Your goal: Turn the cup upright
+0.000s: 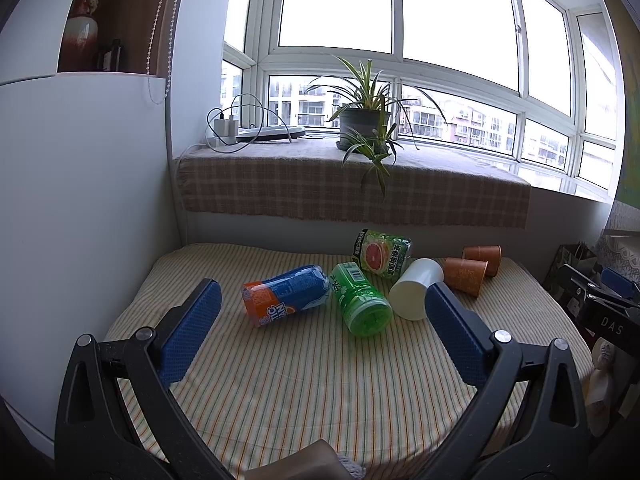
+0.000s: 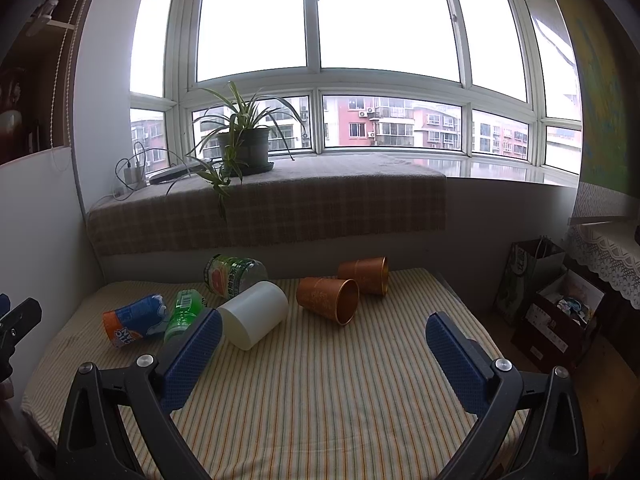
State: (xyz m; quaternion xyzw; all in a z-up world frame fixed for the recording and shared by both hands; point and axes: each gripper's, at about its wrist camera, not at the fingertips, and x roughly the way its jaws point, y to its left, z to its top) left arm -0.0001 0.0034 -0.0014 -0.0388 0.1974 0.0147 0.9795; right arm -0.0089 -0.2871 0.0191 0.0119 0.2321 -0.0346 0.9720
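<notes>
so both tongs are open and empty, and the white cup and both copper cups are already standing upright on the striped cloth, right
Not quite. Both the left tongs and the right tongs are open and empty, but no cup stands upright: the white cup and the two copper cups all lie on their sides on the striped cloth. The right wrist view shows this best.

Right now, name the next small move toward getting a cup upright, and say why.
Probably advance the right hand-held gripper toward the nearer copper cup. Both cups lie on their sides on the striped cloth, the gripper is open and empty, and this cup lies closest ahead of it.
</notes>
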